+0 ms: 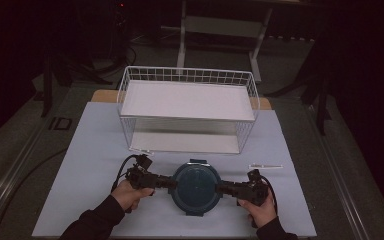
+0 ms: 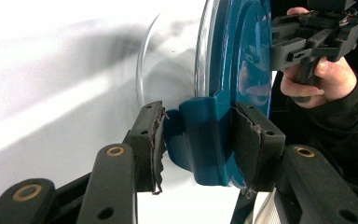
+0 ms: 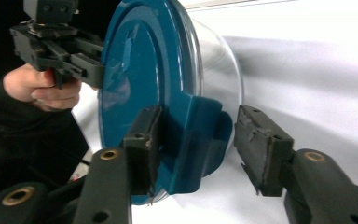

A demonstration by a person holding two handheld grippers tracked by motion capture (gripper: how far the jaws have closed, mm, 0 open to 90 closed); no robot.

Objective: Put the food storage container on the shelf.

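Note:
A round glass container [image 3: 219, 60] with a dark blue lid [image 1: 196, 185] stands on the white table near its front edge. My left gripper [image 1: 171, 183] comes in from the left. In the left gripper view both pads [image 2: 154, 135] of my left gripper [image 2: 198, 140] press on the lid's blue side latch [image 2: 200, 135]. My right gripper [image 1: 220, 188] comes in from the right and straddles the opposite latch [image 3: 200, 140]. One pad [image 3: 142, 140] of my right gripper [image 3: 196, 144] lies against the lid top. The other pad [image 3: 256, 140] stands off with a visible gap.
A white wire basket [image 1: 187, 107] with a flat white shelf stands behind the container at mid-table. A small white stick [image 1: 265, 166] lies to the right of the container. A dark floor and stand legs surround the table.

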